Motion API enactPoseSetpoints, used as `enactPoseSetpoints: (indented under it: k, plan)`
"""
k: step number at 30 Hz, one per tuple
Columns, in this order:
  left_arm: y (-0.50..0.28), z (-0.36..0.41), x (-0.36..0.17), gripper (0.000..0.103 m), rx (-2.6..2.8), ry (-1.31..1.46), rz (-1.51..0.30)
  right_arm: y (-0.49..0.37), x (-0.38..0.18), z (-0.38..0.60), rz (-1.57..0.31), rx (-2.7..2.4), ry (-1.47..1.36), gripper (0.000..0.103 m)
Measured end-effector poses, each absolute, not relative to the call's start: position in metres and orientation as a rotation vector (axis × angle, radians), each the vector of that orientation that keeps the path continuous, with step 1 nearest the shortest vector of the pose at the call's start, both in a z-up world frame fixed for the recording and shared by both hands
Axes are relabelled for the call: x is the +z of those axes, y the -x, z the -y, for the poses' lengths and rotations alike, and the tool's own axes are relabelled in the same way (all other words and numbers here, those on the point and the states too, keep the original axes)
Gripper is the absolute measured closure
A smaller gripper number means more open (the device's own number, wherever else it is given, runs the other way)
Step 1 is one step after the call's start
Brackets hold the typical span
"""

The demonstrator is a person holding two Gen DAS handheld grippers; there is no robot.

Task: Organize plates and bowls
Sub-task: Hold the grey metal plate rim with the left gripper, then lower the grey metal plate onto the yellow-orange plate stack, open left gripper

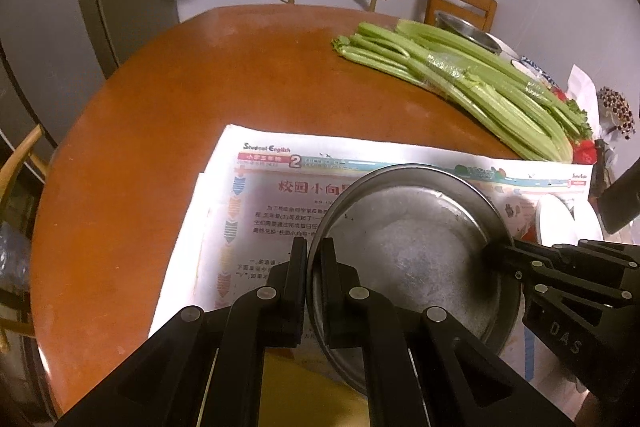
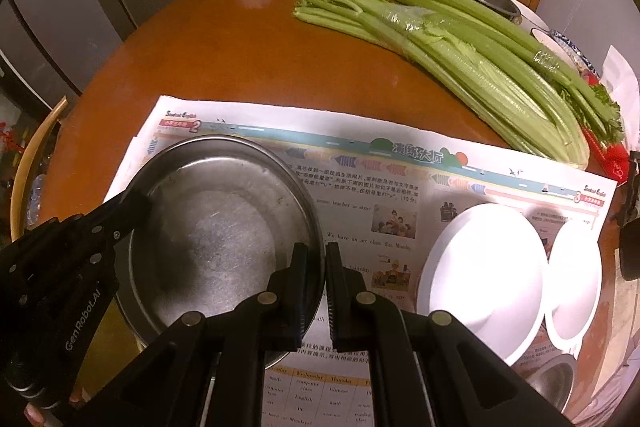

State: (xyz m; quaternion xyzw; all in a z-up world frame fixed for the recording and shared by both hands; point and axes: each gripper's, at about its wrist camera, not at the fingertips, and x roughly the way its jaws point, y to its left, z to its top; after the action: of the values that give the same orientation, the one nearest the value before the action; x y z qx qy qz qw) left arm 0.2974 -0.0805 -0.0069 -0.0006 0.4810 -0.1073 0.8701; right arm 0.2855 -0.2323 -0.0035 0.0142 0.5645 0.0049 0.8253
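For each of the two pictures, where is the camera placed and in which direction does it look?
Left wrist view: on the left gripper, looking down its fingers at the steel plate; right gripper enters at right.
Right wrist view: on the right gripper, clamping the plate's opposite rim; white plates lie beside.
Shared: steel plate, newspaper, celery, table.
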Motion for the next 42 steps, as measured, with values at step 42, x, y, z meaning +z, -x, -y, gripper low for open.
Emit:
enactPoseSetpoints:
  k: [42]
  plan:
    - [-0.199, -0.033, -0.004, 0.097, -0.074, 0.077, -1.007, -0.209, 0.003, 0.121, -1.191, 0.134, 0.059, 0.093]
